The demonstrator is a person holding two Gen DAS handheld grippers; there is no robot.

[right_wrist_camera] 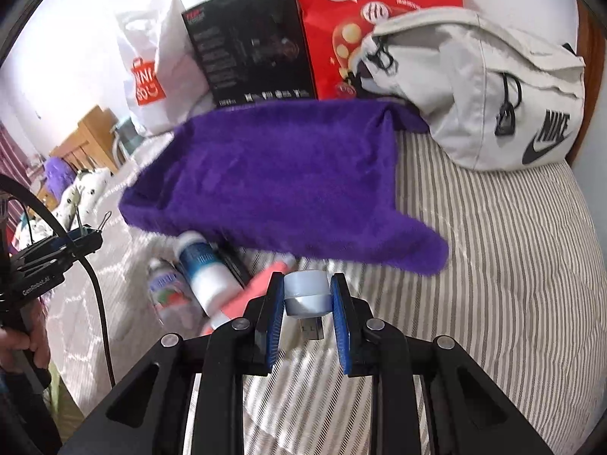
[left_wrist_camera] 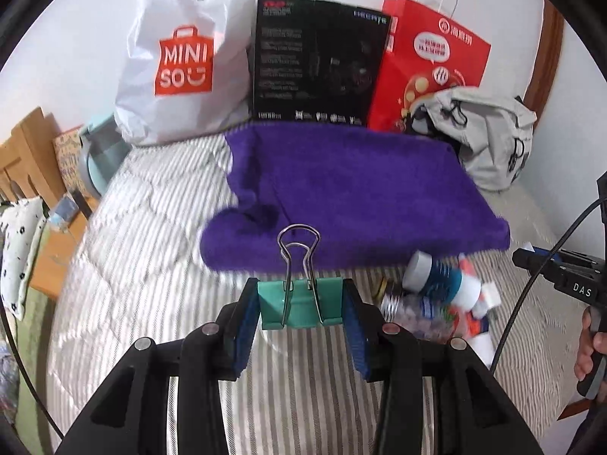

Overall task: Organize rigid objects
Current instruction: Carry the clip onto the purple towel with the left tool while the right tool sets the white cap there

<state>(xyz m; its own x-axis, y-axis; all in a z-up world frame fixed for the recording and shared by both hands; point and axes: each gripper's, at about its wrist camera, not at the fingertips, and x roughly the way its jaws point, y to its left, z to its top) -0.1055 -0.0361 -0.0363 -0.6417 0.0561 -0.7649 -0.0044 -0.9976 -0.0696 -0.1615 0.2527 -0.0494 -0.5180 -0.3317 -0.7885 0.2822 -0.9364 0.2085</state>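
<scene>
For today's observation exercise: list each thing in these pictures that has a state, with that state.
Left gripper: jaws shut on green metal binder clip, handles up.
Right gripper: jaws shut on small grey USB plug device.
Purple fluffy towel: spread flat.
Blue-and-white plastic bottle: lying down.
Grey fabric bag: slumped.

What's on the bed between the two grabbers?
A small pile: a blue-and-white bottle, a clear bottle and something pink, just below the purple towel. The right wrist view shows it best.
</scene>
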